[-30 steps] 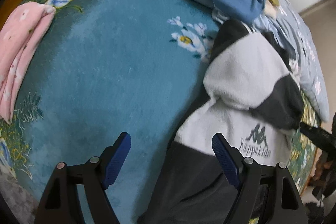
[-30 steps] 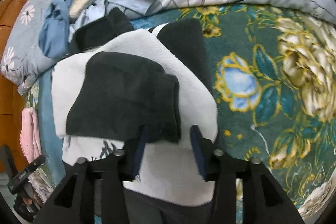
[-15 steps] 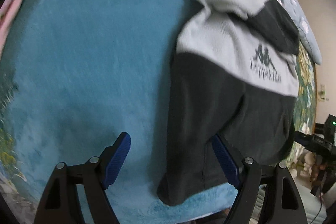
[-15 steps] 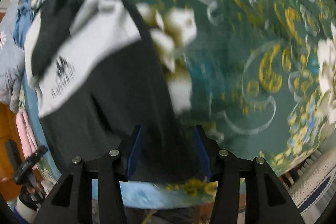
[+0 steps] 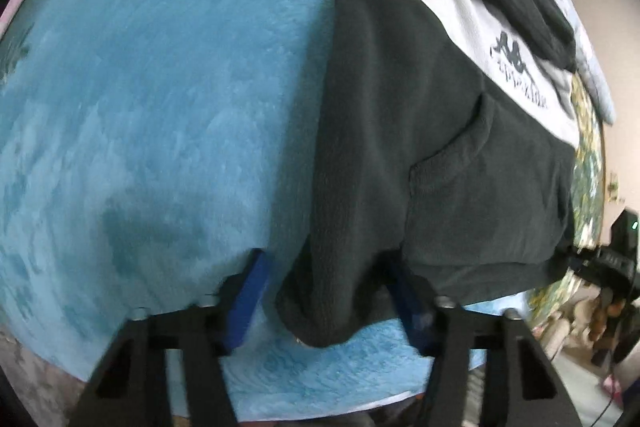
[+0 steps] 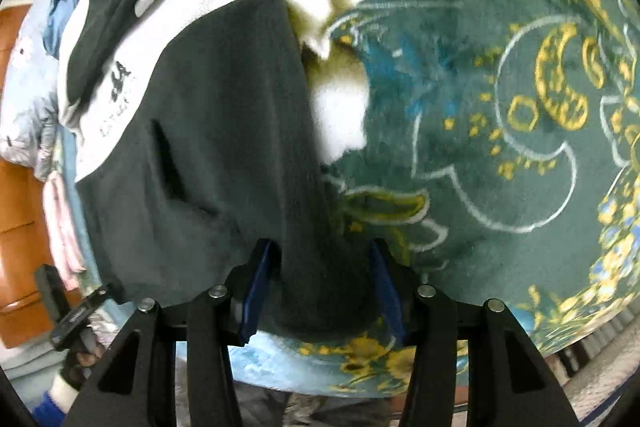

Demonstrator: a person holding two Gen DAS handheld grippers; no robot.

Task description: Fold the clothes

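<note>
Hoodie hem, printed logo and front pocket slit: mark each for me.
hoodie hem (image 5: 328, 323), left wrist view, on the dark bottom corner between the pads.
printed logo (image 5: 510, 53), left wrist view, on the black figure emblem.
front pocket slit (image 6: 168, 163), right wrist view, mid-opening.

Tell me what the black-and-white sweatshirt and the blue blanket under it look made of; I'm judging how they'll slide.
Sweatshirt: probably fleece, matte, with a nubbly, fuzzy pile. Blanket: seemingly plush, short-pile fabric, soft sheen with brushed streaks. Both look napped, so likely some drag.

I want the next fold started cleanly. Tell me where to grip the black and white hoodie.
Grip the hoodie at its two bottom hem corners, coming from above at the near bed edge: the hem lies flat and nearest, one corner already sitting between each set of tongs.
</note>
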